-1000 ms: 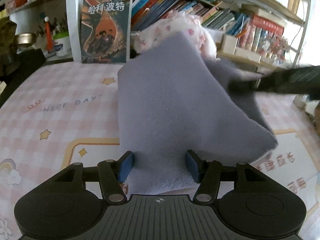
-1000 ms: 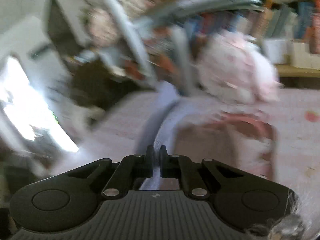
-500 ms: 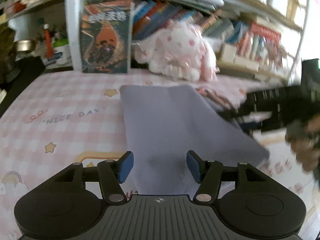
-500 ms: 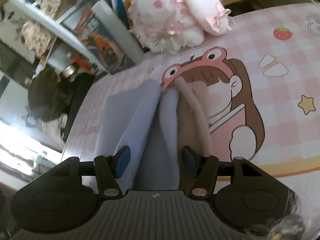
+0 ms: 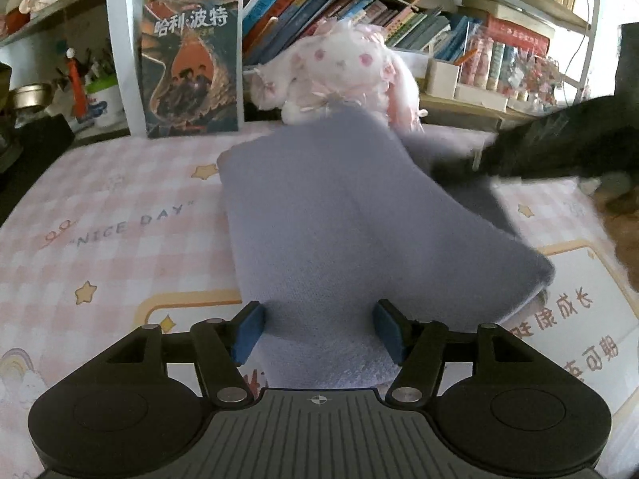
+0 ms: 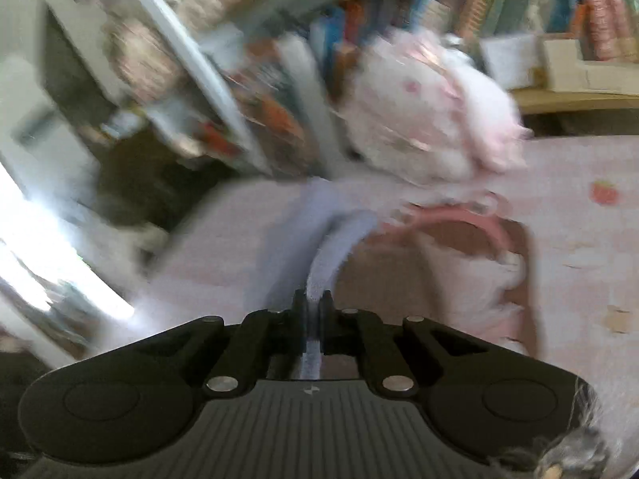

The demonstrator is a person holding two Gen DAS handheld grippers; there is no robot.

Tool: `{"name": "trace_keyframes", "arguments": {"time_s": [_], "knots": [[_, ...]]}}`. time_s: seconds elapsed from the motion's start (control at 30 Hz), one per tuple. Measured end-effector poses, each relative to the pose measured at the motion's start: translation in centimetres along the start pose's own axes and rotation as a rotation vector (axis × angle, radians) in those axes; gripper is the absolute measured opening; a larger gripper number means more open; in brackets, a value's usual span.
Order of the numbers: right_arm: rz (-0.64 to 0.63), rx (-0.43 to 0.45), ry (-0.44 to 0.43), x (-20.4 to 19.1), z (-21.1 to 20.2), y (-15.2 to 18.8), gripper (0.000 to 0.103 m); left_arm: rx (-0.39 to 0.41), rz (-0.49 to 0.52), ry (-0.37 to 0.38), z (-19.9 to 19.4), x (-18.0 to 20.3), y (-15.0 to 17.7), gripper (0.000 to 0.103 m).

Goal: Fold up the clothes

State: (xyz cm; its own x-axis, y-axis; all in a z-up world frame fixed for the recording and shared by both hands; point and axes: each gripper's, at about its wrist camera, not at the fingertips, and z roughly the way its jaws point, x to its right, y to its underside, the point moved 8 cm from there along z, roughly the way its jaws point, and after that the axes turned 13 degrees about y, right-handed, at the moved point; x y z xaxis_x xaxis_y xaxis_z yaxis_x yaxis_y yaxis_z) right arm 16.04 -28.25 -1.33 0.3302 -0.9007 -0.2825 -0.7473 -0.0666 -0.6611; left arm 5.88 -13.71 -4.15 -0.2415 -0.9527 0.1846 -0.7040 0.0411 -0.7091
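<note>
My left gripper (image 5: 318,333) is spread wide, blue pads on either side of the near end of the grey cloth (image 5: 339,231) without pinching it; the cloth lies between the open fingers, so I judge this hand is just steadying or waiting near that edge. My right gripper (image 6: 313,305) is pressed together on a thin fold of the same cloth (image 6: 319,263), a strip of it running back between the fingers. Right view is badly blurred, so fine detail there is lost.

The cloth sits on the pink checked mat (image 5: 120,215), near end flat, far right part lifted and draped up toward my right gripper (image 5: 539,155), which comes in as a dark shape from the right. Lifted like that so the edge can be carried over for a fold, I'd say; fold is mid-way, not laid down.

A pink plush toy (image 5: 339,68) sits just behind the cloth at the far side, with a book (image 5: 191,68) standing to its left against the shelf (image 5: 459,8). The raised cloth could brush the toy.
</note>
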Motion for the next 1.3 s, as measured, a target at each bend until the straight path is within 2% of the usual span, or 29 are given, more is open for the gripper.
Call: {"name": "trace_keyframes", "arguments": {"time_s": [0.1,0.13,0.17,0.2,0.23,0.33,0.43,0.57,0.6,0.7,0.73,0.83,0.9,1.0,1.07,1.1,1.17,1.2,1.27,1.3], "knots": [[-0.039,-0.089,0.165,1.4,2.0,0.9,0.011,-0.008,0.015,0.004,0.0,0.1,0.0,0.064],[-0.025,-0.06,0.16,1.4,1.6,0.7,0.019,-0.009,0.014,0.011,-0.1,0.0,0.0,0.064],[-0.013,-0.019,0.151,1.4,0.8,0.3,0.04,-0.008,0.012,0.015,-0.1,0.0,0.1,0.064],[-0.012,0.028,0.147,1.2,0.0,-0.1,0.047,-0.006,0.011,0.019,-0.1,-0.1,0.1,0.064],[-0.023,0.069,0.145,0.9,-0.7,-0.4,0.05,-0.006,0.011,0.02,-0.1,-0.1,0.1,0.064],[-0.063,0.071,0.103,-0.6,-1.3,-0.4,0.05,-0.007,0.012,0.024,0.0,-0.1,0.1,0.065],[-0.061,0.031,0.069,-1.8,-0.8,0.0,0.05,-0.009,0.009,0.031,0.0,-0.3,0.0,0.065],[-0.043,-0.032,0.08,-2.2,0.4,0.8,0.049,-0.01,0.004,0.037,0.0,-0.3,0.0,0.065],[-0.044,-0.051,0.085,-2.3,0.7,1.0,0.045,-0.011,0.004,0.036,0.0,-0.3,0.0,0.066],[-0.041,-0.086,0.041,-2.6,0.9,1.7,0.01,-0.019,0.001,0.034,0.1,-0.4,0.1,0.067],[-0.042,-0.077,0.019,-2.8,0.6,1.7,0.01,-0.019,-0.004,0.035,0.1,-0.5,0.1,0.067],[-0.09,0.067,-0.047,-3.7,-2.4,1.3,0.009,-0.016,-0.052,0.056,0.1,-1.0,0.2,0.071],[-0.103,0.049,0.021,-3.2,-1.9,2.1,0.009,-0.023,-0.077,0.071,0.4,-1.3,0.5,0.072],[-0.075,-0.08,0.118,-1.4,1.3,3.8,0.011,-0.023,-0.12,0.096,0.5,-1.8,0.8,0.072],[-0.082,-0.074,0.112,-1.5,0.9,3.6,0.013,0.004,-0.136,0.086,-0.3,-2.2,0.4,0.071],[-0.087,-0.063,0.112,-1.5,0.6,3.4,0.015,0.021,-0.164,0.091,-0.6,-2.8,0.2,0.071],[-0.102,-0.005,0.123,-1.3,-0.7,2.5,0.041,0.054,-0.221,0.102,-1.2,-4.1,-0.3,0.071],[-0.088,0.006,0.133,-0.7,-1.0,2.2,0.061,0.07,-0.249,0.107,-1.5,-4.8,-0.5,0.071],[-0.057,0.015,0.151,0.4,-1.5,1.8,0.064,0.103,-0.306,0.117,-2.1,-6.1,-0.9,0.072],[-0.035,-0.018,0.155,1.1,-1.1,1.9,0.067,0.103,-0.344,0.123,-1.9,-6.7,-0.9,0.072]]}}
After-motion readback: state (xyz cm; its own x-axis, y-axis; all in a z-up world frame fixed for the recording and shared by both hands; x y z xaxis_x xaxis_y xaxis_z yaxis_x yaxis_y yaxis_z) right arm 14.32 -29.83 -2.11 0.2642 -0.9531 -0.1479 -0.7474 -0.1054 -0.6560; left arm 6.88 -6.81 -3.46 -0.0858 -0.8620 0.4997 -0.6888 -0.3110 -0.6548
